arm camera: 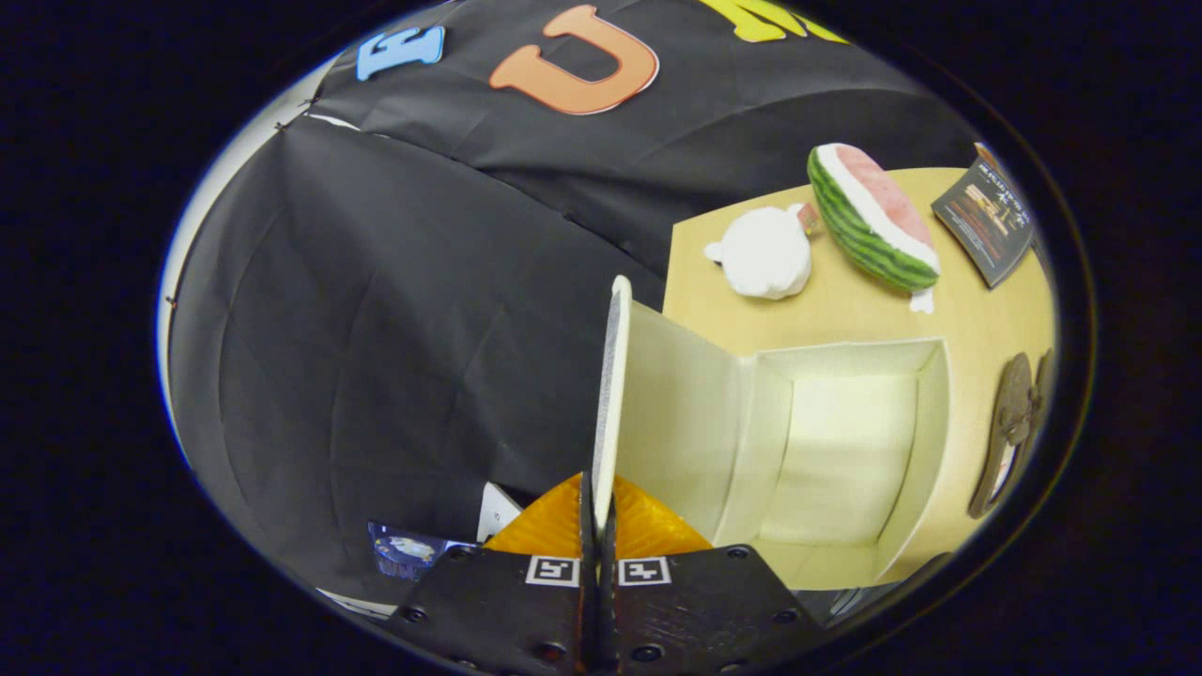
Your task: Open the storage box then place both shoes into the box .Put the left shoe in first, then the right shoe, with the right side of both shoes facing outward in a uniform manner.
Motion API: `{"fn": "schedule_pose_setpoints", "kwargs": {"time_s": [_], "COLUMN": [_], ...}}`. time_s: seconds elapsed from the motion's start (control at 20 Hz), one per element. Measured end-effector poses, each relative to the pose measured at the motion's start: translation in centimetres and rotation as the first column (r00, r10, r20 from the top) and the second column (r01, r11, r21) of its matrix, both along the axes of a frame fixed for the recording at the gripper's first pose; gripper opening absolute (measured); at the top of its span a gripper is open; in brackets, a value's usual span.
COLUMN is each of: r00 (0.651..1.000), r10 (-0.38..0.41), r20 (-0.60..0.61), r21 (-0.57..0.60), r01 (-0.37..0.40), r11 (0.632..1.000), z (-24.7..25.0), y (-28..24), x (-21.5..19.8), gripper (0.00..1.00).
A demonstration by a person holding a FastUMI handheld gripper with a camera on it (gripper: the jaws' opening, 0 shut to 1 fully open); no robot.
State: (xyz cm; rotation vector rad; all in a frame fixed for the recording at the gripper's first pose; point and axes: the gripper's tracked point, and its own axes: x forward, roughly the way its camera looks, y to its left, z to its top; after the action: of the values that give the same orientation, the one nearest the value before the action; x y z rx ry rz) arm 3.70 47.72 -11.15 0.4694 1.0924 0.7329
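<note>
My gripper (598,512) is shut on the edge of the storage box's lid (610,385), both fingers pressing on the thin panel, which stands up edge-on just ahead of them. The white box (850,451) lies open to the right of the lid on the wooden table (845,310), its inside bare. A brown shoe (1009,427) lies just beyond the box's right wall, with a second one partly hidden behind it.
Beyond the box, at the back of the table, sit a white plush toy (765,252), a toy watermelon slice (873,216) and a dark booklet (991,221). The black cloth wall hangs to the left of the lid.
</note>
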Motion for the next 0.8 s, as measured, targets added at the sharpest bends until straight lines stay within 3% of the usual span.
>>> {"fn": "schedule_pose_setpoints", "kwargs": {"time_s": [0.15,0.4,0.6,0.8], "r00": [1.000,0.990,0.971,0.947], "r10": [0.018,0.122,0.184,0.227], "r20": [-0.007,0.071,0.149,0.228], "r21": [0.015,0.048,0.017,-0.056], "r01": [-0.018,-0.126,-0.189,-0.220], "r11": [1.000,0.991,0.982,0.974], "z": [0.1,1.3,1.8,1.0], "y": [2.6,5.4,4.2,0.9], "x": [-0.6,-2.1,-2.7,-2.7], "gripper": [0.01,0.48,0.86,0.96]}}
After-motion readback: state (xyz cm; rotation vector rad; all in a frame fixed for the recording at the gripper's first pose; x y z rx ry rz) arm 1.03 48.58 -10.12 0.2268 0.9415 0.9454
